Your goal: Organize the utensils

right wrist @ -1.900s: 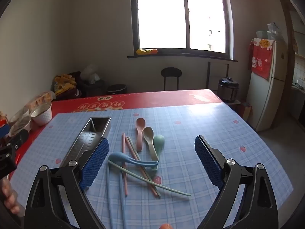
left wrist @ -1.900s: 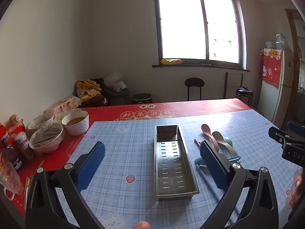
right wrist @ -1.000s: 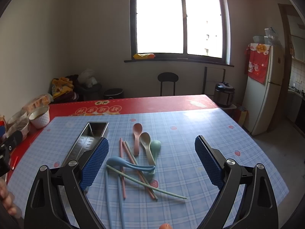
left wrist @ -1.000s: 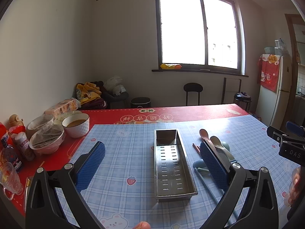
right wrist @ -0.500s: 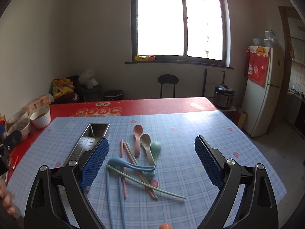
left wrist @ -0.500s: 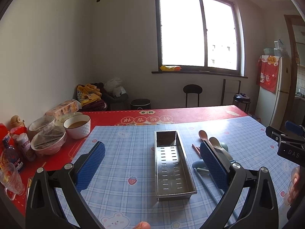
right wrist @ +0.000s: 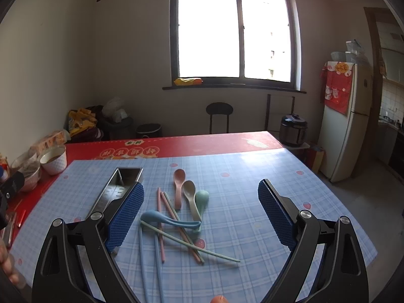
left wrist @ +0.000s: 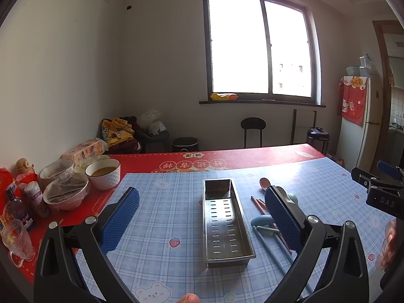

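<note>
A long perforated steel utensil tray point(left wrist: 224, 217) lies empty on the blue checked tablecloth, straight ahead of my left gripper point(left wrist: 202, 217), which is open and holds nothing. In the right wrist view the tray point(right wrist: 118, 184) runs behind the left finger. To its right lies a loose pile: a pink spoon point(right wrist: 178, 184), a beige spoon point(right wrist: 191, 197), a green spoon point(right wrist: 202, 198), a blue spoon point(right wrist: 169, 220) and several pastel chopsticks point(right wrist: 176, 229). My right gripper point(right wrist: 200, 214) hovers open above the pile, touching nothing. From the left wrist view, the pile point(left wrist: 262, 221) is partly hidden by the right finger.
Bowls point(left wrist: 103, 173), wrapped dishes point(left wrist: 66, 193), bottles and a glass point(left wrist: 16, 236) crowd the table's left edge on the red cloth. The other gripper's body point(left wrist: 378, 192) shows at the right edge. A stool point(right wrist: 219, 116), rice cooker point(right wrist: 294, 126) and fridge point(right wrist: 346, 121) stand beyond the table.
Both cameras have risen and tilted up slightly, so the tray and utensils sit a bit lower and farther in view. Nothing on the table has moved; both grippers stay open.
</note>
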{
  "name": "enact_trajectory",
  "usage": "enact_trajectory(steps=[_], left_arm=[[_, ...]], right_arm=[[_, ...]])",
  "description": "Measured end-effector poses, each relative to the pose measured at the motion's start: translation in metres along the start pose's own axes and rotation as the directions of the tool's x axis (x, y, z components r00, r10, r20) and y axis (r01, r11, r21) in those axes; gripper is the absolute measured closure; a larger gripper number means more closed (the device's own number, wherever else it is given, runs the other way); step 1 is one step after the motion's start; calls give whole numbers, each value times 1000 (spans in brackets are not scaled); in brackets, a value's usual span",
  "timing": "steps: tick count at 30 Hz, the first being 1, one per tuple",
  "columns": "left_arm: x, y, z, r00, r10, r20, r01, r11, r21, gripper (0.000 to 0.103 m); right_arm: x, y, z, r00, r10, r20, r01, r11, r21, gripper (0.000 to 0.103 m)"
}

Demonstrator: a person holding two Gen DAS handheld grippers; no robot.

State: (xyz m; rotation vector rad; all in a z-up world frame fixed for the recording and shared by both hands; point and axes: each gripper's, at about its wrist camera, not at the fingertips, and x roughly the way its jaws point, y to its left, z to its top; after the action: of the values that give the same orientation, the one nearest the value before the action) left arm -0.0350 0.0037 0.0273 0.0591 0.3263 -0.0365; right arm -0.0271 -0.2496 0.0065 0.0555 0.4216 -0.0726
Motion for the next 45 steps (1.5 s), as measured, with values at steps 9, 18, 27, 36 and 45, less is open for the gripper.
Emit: enact_trajectory(steps=[9, 18, 27, 36, 45], left_arm=[[2, 3, -1, 1000, -2, -7, 2, 1000, -2, 6], [3, 5, -2, 1000, 1, -10, -1, 1000, -5, 6], [4, 8, -3, 1000, -1, -14, 0, 1000, -10, 6], [7, 8, -7, 1000, -1, -6, 1, 1000, -13, 6], [32, 6, -30, 997, -31, -73, 29, 999, -23, 6]], right_arm=[[4, 1, -4, 1000, 3, -8, -3, 1000, 4, 14], [4, 2, -4, 1000, 5, -7, -5, 1000, -3, 14], [4, 3, -5, 1000, 7, -12, -7, 1000, -4, 14], [9, 7, -6, 1000, 16, -19, -16, 1000, -21, 14], [25, 2, -16, 998, 48, -42, -48, 999, -3, 14]])
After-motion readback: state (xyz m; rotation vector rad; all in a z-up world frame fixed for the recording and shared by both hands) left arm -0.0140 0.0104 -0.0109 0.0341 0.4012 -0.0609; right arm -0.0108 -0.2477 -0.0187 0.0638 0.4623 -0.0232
